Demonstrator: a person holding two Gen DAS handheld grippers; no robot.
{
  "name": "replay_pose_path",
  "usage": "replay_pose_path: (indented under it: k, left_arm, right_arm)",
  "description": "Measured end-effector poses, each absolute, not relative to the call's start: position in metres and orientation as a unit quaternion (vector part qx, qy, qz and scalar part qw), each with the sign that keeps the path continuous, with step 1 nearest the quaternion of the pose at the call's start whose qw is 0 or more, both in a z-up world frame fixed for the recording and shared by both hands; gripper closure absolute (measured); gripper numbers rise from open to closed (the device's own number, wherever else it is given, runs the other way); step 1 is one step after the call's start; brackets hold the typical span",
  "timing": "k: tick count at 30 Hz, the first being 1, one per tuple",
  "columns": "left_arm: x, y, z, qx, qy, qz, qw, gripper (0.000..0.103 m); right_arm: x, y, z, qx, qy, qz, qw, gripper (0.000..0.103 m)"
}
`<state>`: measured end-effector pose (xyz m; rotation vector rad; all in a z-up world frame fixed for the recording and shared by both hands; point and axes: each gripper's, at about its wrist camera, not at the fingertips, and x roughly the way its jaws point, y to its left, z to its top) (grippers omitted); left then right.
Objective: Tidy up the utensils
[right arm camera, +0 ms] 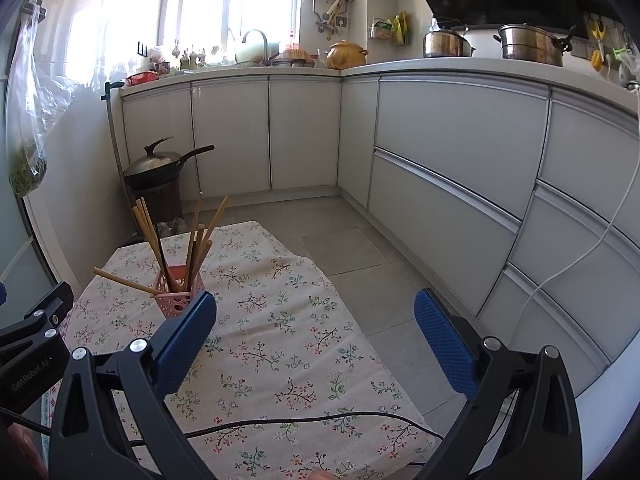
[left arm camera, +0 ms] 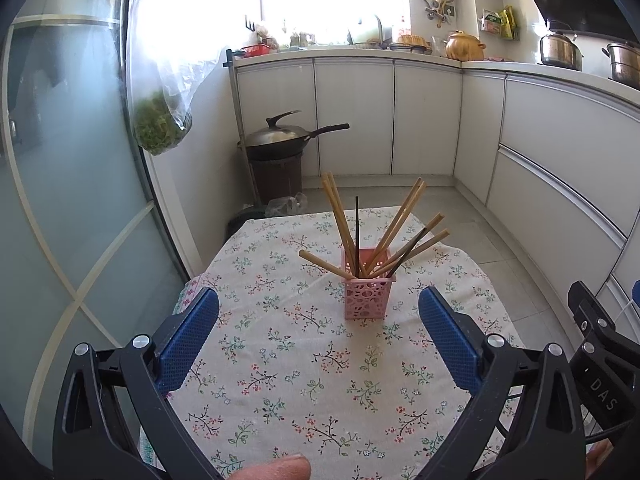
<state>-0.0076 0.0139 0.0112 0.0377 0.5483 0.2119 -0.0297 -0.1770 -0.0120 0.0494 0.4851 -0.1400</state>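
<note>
A pink perforated holder (left arm camera: 368, 294) stands on the floral-cloth table (left arm camera: 280, 360) and holds several wooden chopsticks (left arm camera: 394, 228) and a dark one, fanned outward. My left gripper (left arm camera: 319, 304) is open and empty, its blue pads wide apart, just short of the holder. In the right wrist view the holder (right arm camera: 179, 295) sits at the left, partly behind the left pad. My right gripper (right arm camera: 315, 307) is open and empty, over the table's right side.
A black cable (right arm camera: 300, 420) lies across the table's near end. White cabinets (right arm camera: 440, 152) line the back and right. A wok (left arm camera: 280, 138) sits on a dark bin beyond the table. A bag of greens (left arm camera: 162, 128) hangs at left.
</note>
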Motion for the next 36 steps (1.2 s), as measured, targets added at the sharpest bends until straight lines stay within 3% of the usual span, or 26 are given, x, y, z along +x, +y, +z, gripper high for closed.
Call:
replay_pose_path:
  k: [26, 31, 36]
  left_arm:
    - [-0.0072, 0.0069, 0.0097, 0.034, 0.268, 0.096, 0.958, 0.009]
    - [-0.0088, 0.0081, 0.0097, 0.028, 0.265, 0.087, 0.96, 0.021]
    - [-0.0093, 0.007, 0.0104, 0.028, 0.264, 0.081, 0.961, 0.022]
  right_arm:
    - [-0.0296, -0.1758, -0.0115, 0.029, 0.243, -0.067, 0.967, 0.006]
    - [-0.0291, -0.1764, -0.0118, 0.028, 0.245, -0.067, 0.967, 0.006]
    - [-0.0288, -0.1767, -0.0122, 0.028, 0.245, -0.067, 0.967, 0.006]
